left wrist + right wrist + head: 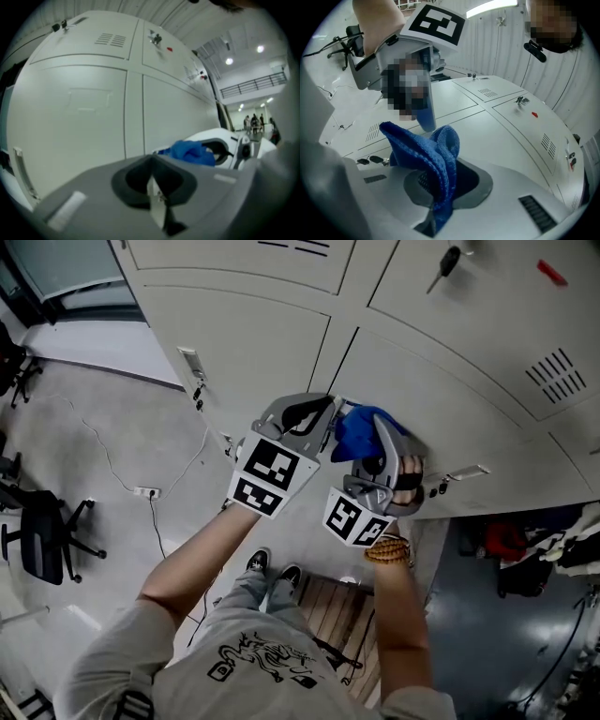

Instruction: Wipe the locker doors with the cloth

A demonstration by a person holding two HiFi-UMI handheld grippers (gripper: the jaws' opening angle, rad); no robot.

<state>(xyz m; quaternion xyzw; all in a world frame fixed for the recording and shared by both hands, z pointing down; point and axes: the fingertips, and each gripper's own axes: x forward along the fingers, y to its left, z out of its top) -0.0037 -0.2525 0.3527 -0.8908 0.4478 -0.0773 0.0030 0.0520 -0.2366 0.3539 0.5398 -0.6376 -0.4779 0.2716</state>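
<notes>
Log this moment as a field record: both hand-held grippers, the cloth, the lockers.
left hand-held gripper: jaws together, nothing between them
right hand-held gripper: shut on blue cloth
cloth state: bunched, sticking out past the jaws
locker doors: pale grey, right in front of both grippers
cloth touching door: cannot tell

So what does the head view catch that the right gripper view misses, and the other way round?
Only the head view: the grey floor, a black office chair, a power strip and the person's shoes.
Only the right gripper view: a close look at the right gripper, its jaws closed on the blue cloth, plus a ceiling light.
Both: the cloth, the white locker doors, a key in a lock, and the left gripper.
</notes>
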